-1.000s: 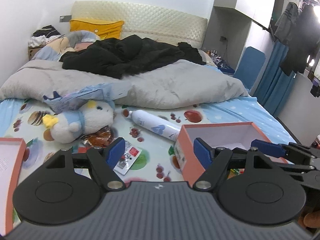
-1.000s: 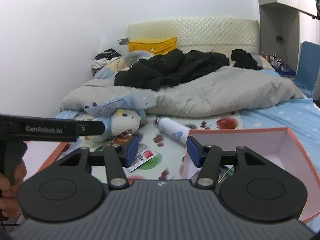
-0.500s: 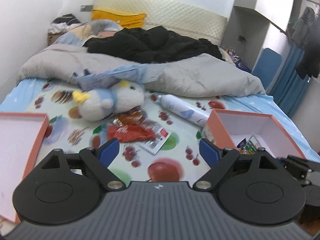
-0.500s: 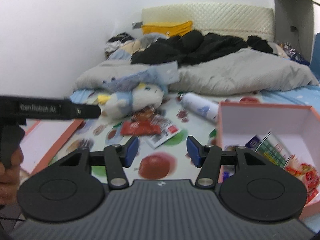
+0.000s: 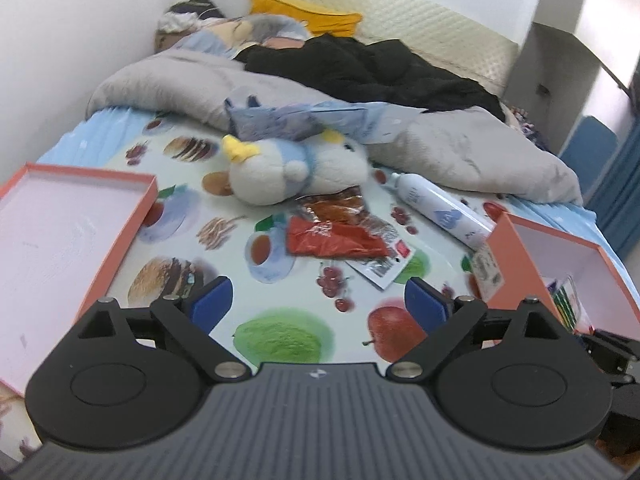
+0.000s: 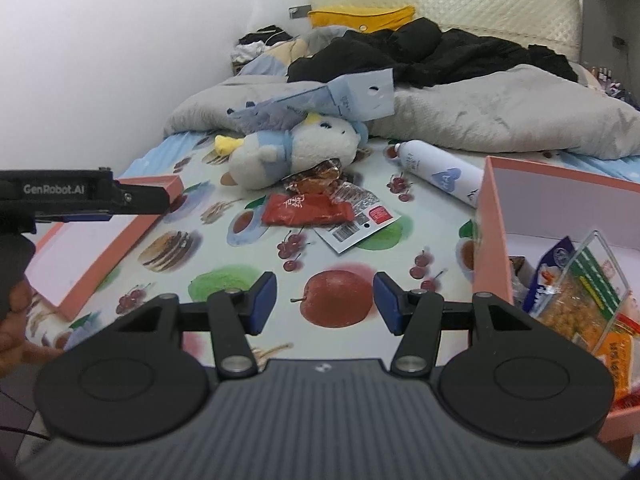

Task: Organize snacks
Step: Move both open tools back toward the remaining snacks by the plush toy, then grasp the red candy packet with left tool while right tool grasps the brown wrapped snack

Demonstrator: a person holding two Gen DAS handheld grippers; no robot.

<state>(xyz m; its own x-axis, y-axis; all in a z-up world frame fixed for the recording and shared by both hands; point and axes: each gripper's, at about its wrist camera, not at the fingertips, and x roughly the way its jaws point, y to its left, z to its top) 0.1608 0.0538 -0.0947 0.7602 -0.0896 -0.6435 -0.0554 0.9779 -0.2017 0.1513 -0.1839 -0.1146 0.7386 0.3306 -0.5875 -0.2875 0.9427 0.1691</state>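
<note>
Two grippers we hold above the bed, jaws released: left gripper [image 5: 318, 304], right gripper [image 6: 325, 300]. Between box lid [image 6: 100, 248] and box [image 6: 494, 240], our red snack packet [image 6: 306, 210] lies flat, long axis left-to-right, overlapping a white packet [image 6: 358, 228].

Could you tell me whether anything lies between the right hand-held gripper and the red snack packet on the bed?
Nothing visible does. The right hand-held gripper is open, and only bare printed bedsheet lies between it and the red snack packet.
</note>
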